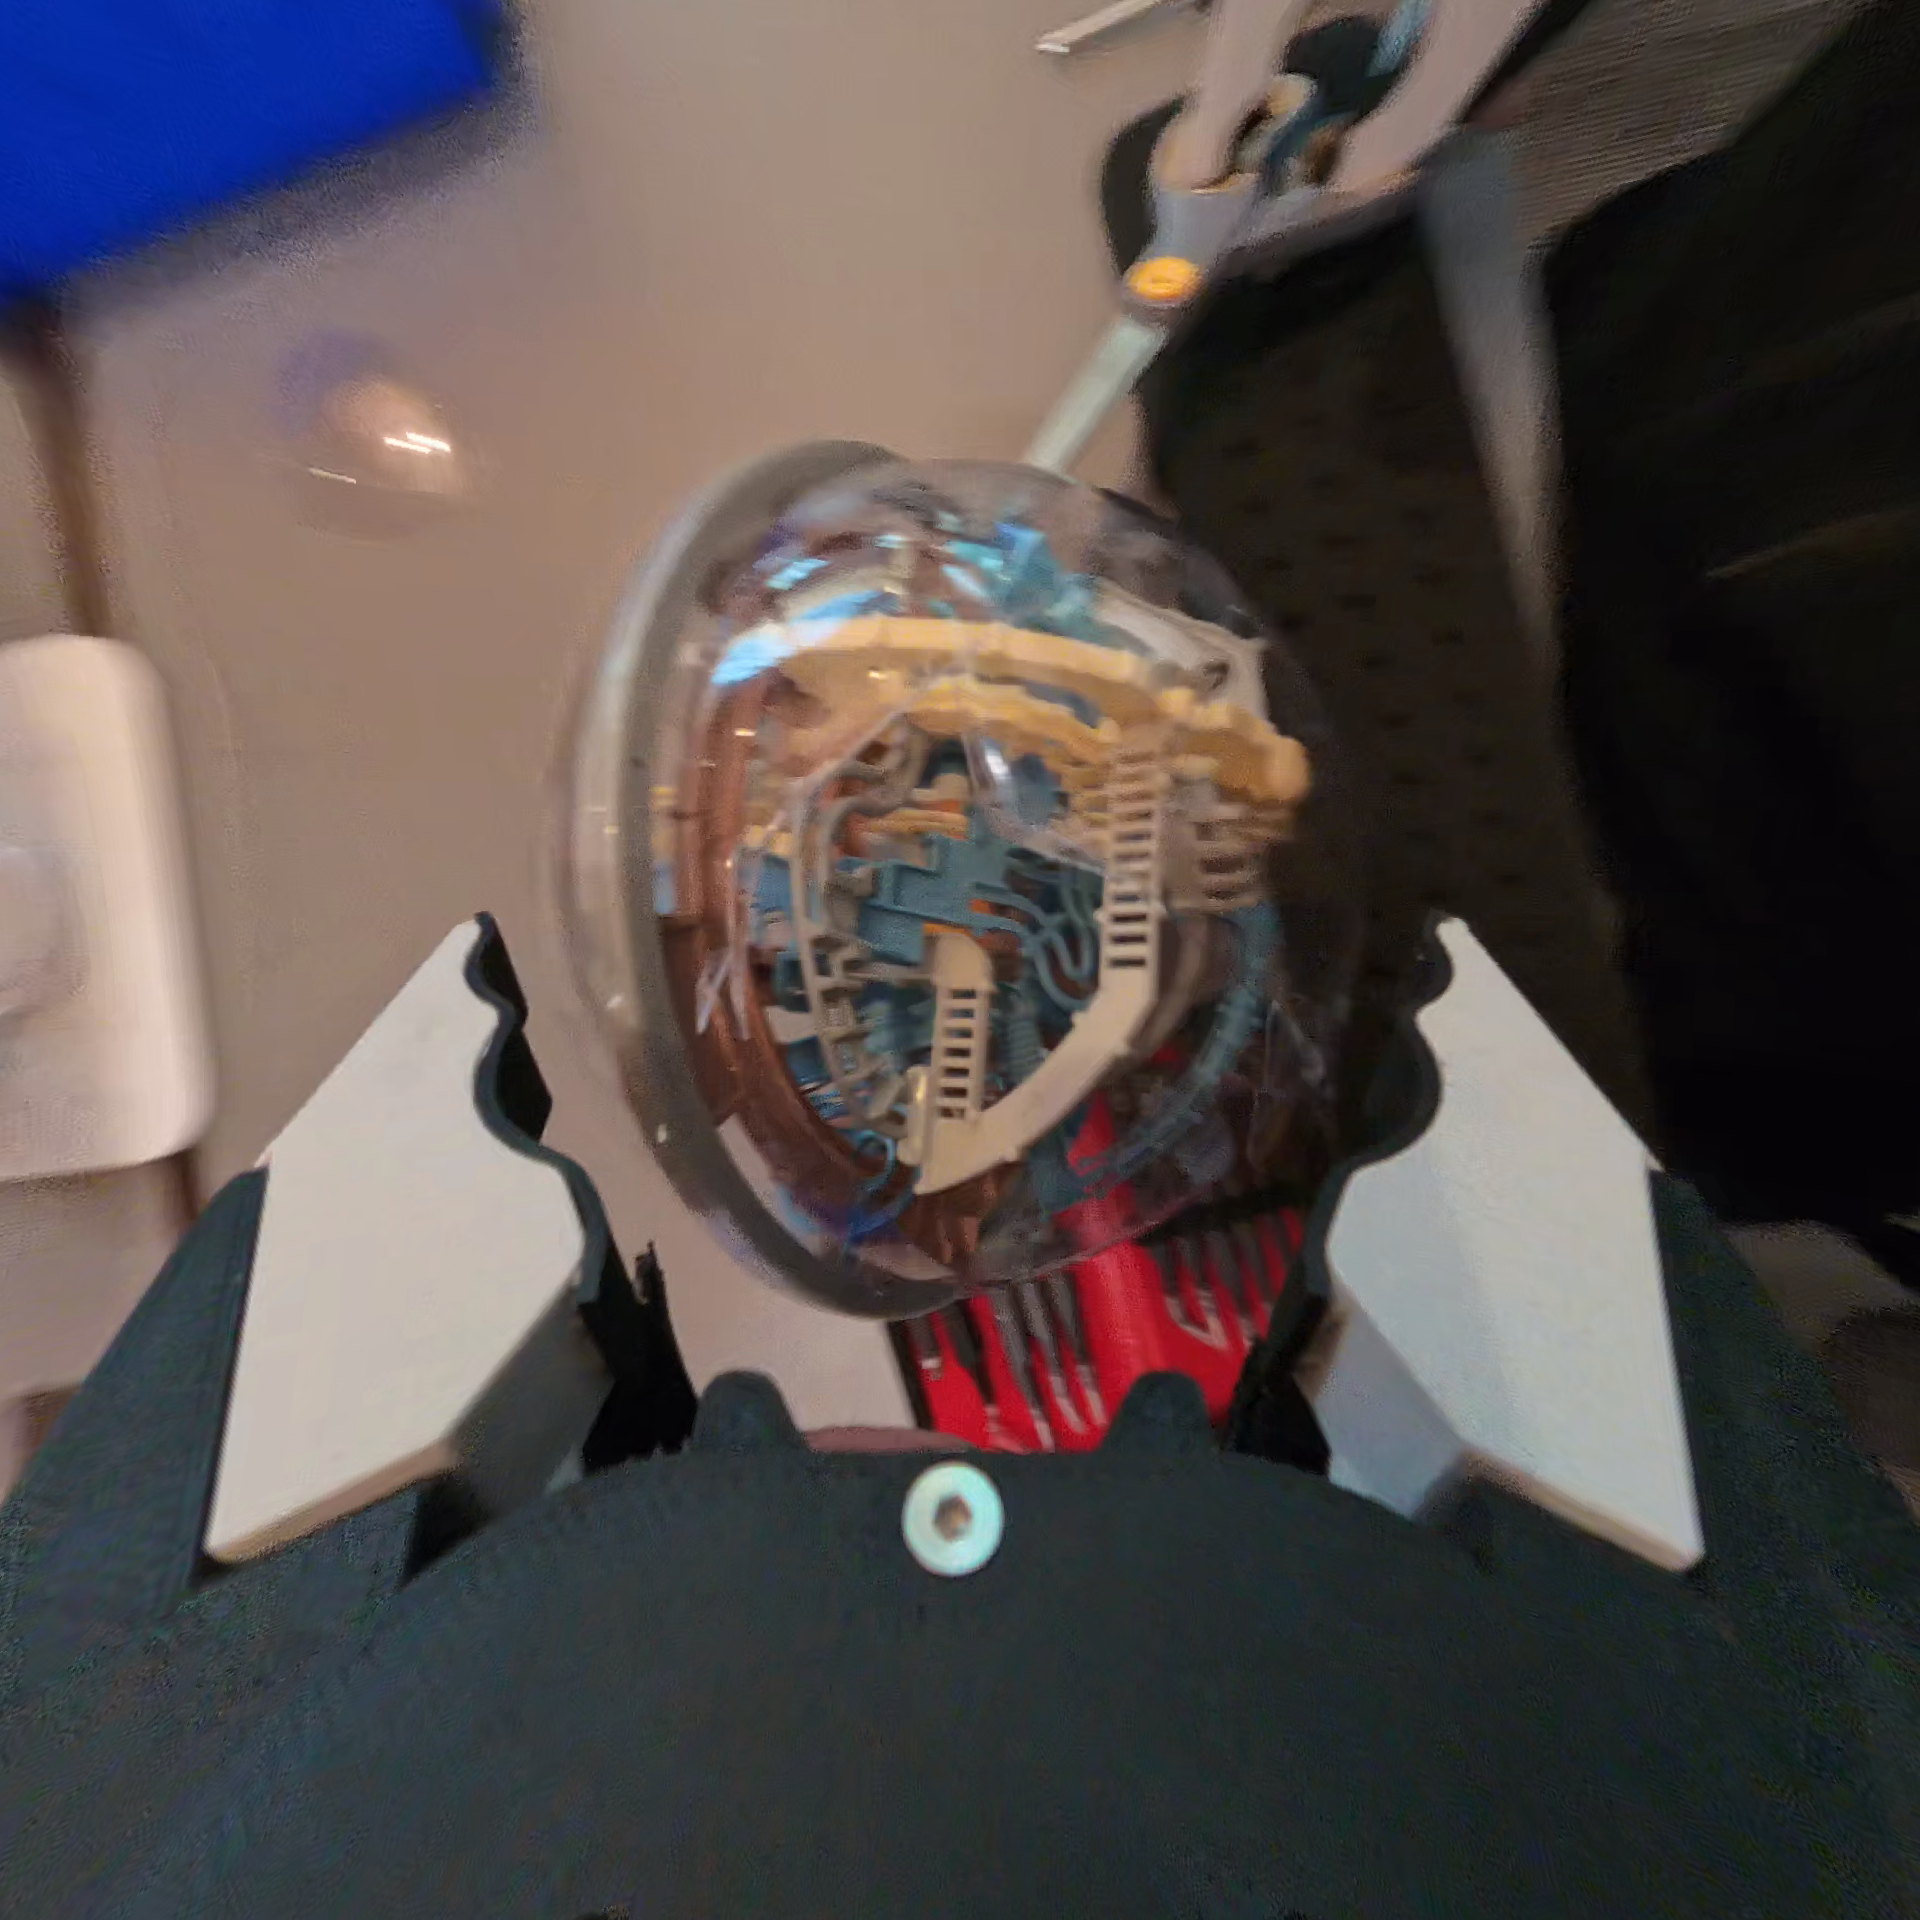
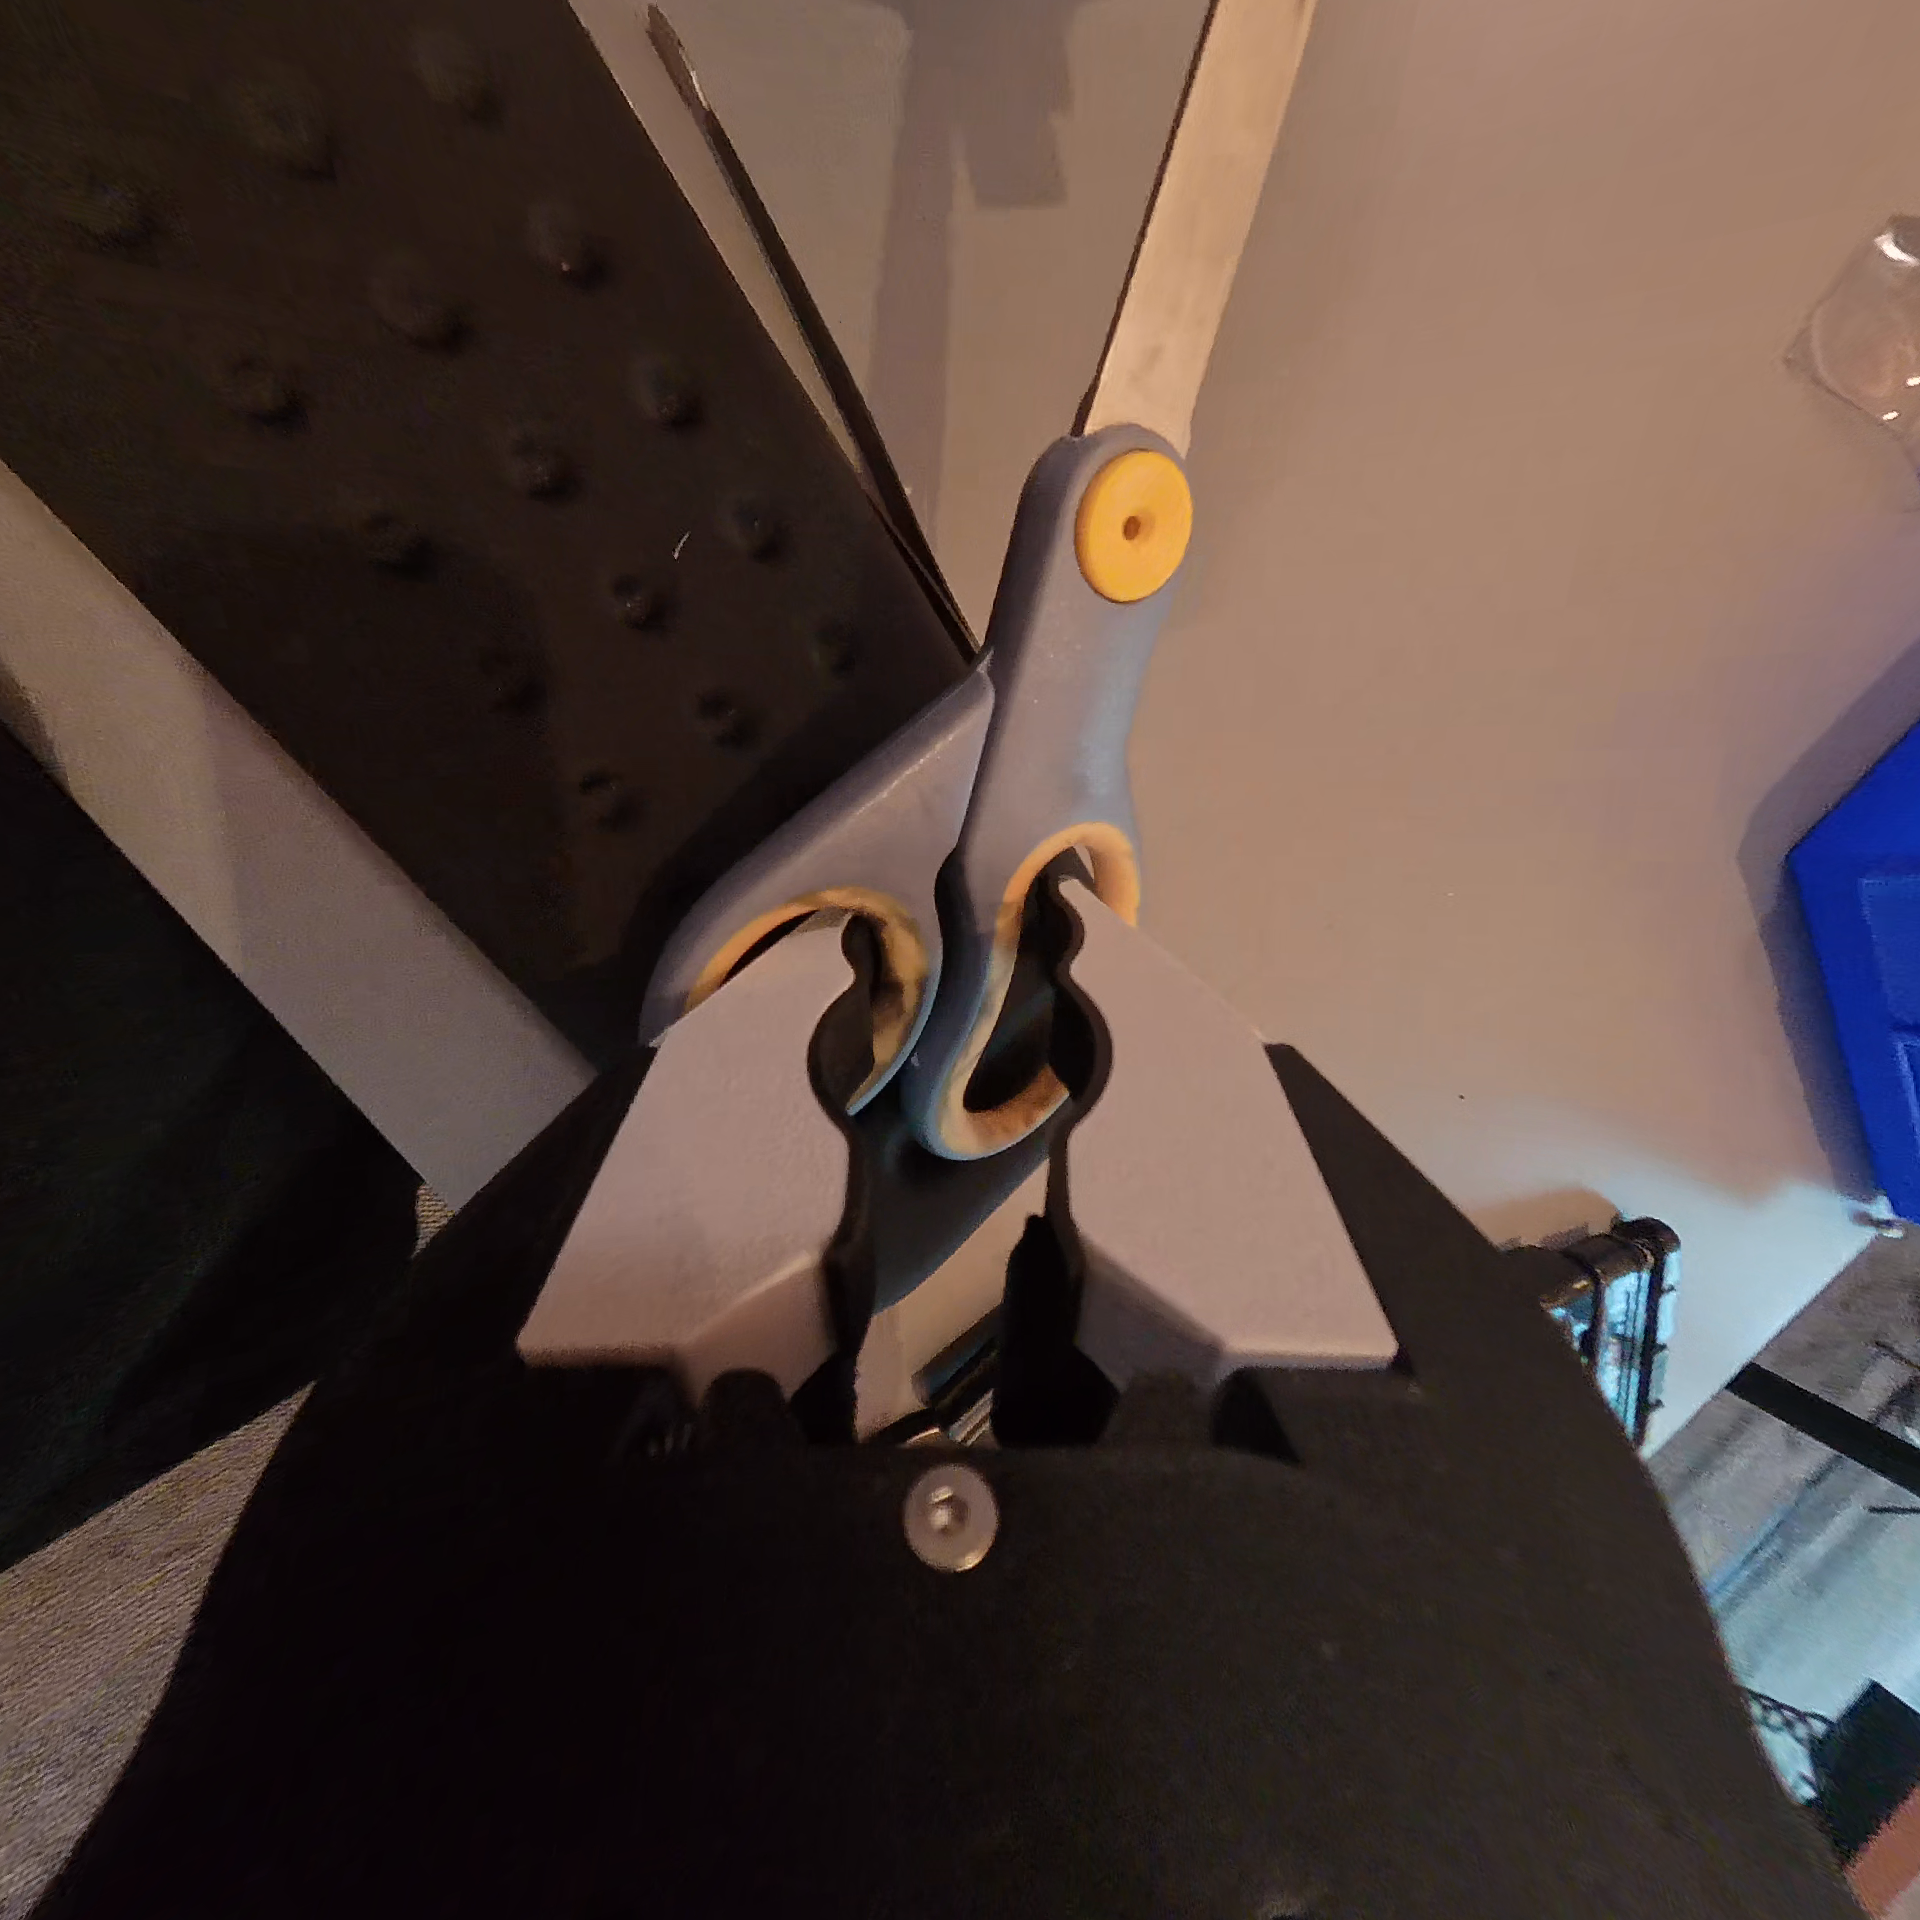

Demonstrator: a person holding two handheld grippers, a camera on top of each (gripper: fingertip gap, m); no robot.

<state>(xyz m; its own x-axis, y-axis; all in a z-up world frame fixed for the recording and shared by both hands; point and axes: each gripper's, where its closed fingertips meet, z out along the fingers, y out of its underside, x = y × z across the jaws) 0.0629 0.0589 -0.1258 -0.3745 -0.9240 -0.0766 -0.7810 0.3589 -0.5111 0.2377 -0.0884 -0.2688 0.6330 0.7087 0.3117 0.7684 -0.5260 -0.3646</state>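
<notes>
I am looking along my left claw (image 1: 961, 1049), whose fingers are standing wide apart; a clear maze ball (image 1: 935, 883) is sitting between the tips, and I cannot tell whether the pads are touching it. The ball is showing cream ladders, blue tracks and a brown ring inside. Under it, toward 6 o'clock, a red item (image 1: 1049, 1371) with grey markings is lying on the pale desk (image 1: 779, 260). At 1 o'clock from the ball, grey scissors (image 1: 1164, 275) with an orange pivot are pointing a blade toward it, beside a black dotted fabric (image 1: 1351, 623). A blue object (image 1: 208, 125) is blurring at 11 o'clock, a white block (image 1: 83, 904) is sitting at 9 o'clock, and a small clear dome (image 1: 384, 447) is resting at 10 o'clock.

My right claw (image 2: 961, 956) is narrow, pinching the scissors (image 2: 1060, 748) by the orange-lined handle loops, with both blades spreading open toward 12 o'clock. The left blade is lying along the edge of the black dotted fabric (image 2: 416, 364) at 10 o'clock. A blue object (image 2: 1860, 935) is showing at 3 o'clock, and the desk (image 2: 1455, 520) is filling the background.
</notes>
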